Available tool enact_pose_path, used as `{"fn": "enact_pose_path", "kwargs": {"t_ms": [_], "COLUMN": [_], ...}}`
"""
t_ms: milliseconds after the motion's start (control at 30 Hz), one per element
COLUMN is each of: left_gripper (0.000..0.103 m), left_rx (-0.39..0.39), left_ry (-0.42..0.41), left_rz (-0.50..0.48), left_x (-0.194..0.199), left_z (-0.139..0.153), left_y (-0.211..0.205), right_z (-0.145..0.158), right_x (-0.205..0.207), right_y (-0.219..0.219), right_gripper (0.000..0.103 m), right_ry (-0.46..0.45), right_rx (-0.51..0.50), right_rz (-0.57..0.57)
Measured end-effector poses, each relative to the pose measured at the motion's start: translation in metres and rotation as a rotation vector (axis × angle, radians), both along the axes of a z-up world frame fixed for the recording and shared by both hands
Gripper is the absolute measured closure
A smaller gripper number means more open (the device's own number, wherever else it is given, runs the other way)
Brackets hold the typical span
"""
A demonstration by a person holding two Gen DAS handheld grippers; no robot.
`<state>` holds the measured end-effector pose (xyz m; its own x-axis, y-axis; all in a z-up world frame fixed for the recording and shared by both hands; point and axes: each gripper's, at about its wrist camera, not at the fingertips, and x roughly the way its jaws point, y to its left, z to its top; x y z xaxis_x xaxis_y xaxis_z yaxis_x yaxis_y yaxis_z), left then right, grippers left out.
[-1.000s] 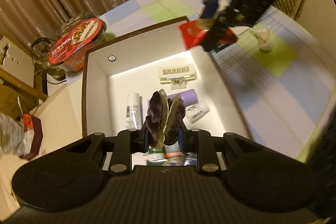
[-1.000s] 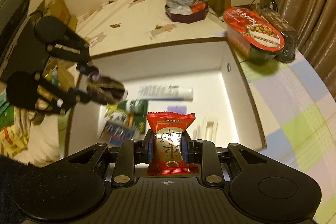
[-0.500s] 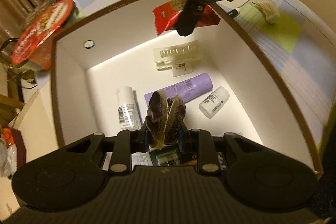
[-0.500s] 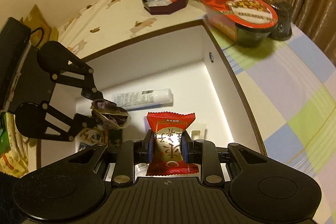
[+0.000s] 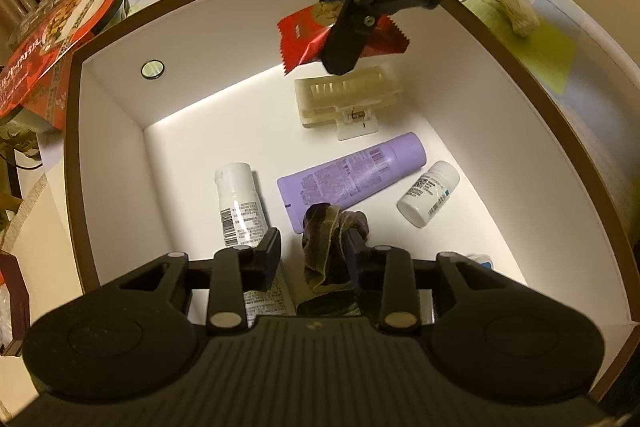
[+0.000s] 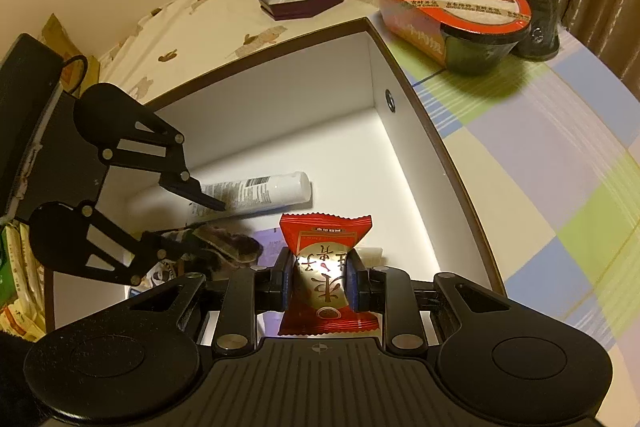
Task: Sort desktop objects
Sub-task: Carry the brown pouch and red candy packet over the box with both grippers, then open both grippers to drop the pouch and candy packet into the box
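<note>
The left hand-held gripper (image 5: 312,251) stood released; the soft, limp scrunchie (image 5: 330,243) clung at three o'clock. The right hand-held gripper (image 6: 320,285) pinched the light, crinkly snack packet (image 6: 326,267) mid-body.

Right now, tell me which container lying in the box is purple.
The purple tube, lying in the box between the white tube and the small white bottle; both others are white.

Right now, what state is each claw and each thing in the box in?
Left claw: open, dark scrunchie hanging against one finger.
Right claw: shut on red snack packet, over the box.
Purple tube: lying flat.
White tube: lying flat.
Small white bottle: on its side.
Cream hair clip: lying flat.
</note>
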<state>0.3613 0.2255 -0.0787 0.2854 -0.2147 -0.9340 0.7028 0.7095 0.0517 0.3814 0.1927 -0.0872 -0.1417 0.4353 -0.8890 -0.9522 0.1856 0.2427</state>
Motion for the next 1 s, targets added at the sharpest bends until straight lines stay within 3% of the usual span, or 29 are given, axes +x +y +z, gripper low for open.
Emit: {"fn": "enact_pose_path", "kwargs": {"t_ms": [767,1000], "left_gripper": [0.066,0.063], "left_rx": [0.026,0.015], "left_ry": [-0.028,-0.038], "left_rz": [0.116,0.142], "left_x": [0.006,0.007], "left_z": [0.008,0.012], "left_y": [0.014,0.019], "right_z": [-0.022,-0.023], "right_x": [0.003,-0.002], "right_y": [0.028,0.034], "right_gripper": [0.078,0.077], "right_ry": [-0.04,-0.103], "right_rx": [0.024,0.074], "right_rz": [-0.013,-0.005]}}
